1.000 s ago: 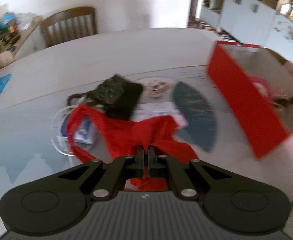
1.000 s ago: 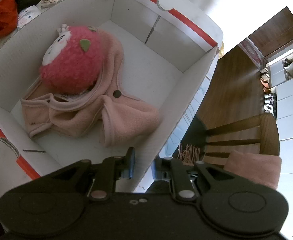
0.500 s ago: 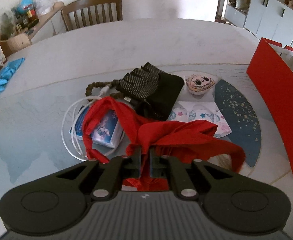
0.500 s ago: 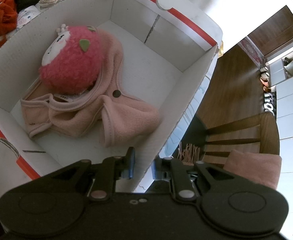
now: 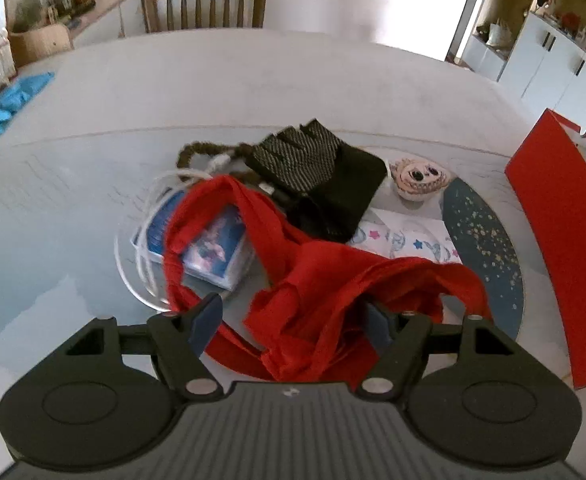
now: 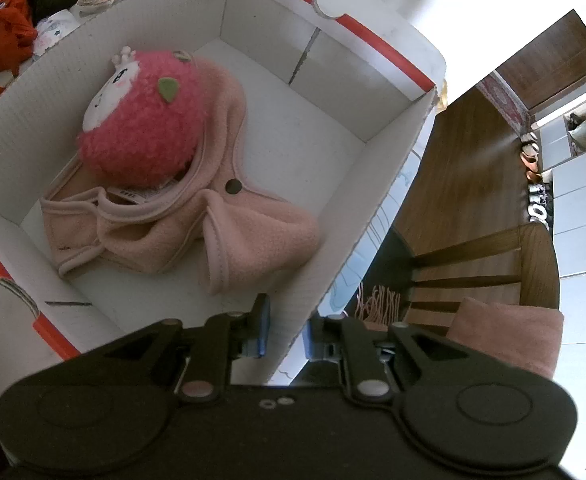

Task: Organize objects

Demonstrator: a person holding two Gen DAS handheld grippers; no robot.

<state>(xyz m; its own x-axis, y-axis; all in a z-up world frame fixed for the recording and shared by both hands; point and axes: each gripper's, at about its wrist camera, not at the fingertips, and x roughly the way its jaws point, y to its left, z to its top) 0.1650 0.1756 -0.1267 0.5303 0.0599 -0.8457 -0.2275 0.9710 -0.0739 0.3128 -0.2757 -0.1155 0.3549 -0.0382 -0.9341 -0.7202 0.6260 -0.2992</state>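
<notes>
A crumpled red cloth (image 5: 333, 276) lies on the glass table, partly over a blue card pack (image 5: 213, 244). My left gripper (image 5: 293, 316) hangs just above it, its jaws opening wide. The cloth lies loose between them and the pads do not press it. Behind it are a black patterned glove (image 5: 321, 176), a white cable (image 5: 133, 264), a round cartoon-face item (image 5: 419, 180) and a star-print cloth (image 5: 405, 240). My right gripper (image 6: 287, 328) is shut on the near wall of the red-and-white box (image 6: 373, 184). Inside the box are a pink plush (image 6: 141, 128) and a pink fleece garment (image 6: 233, 232).
The box's red outer side (image 5: 565, 240) stands at the right of the pile. A wooden chair (image 5: 205, 4) stands at the table's far side, another chair (image 6: 473, 272) below the box's edge. Blue gloves (image 5: 1, 104) lie far left.
My left gripper came down toward the table with the red cloth, then its jaws spread and let the cloth go. The right gripper and the box have not moved.
</notes>
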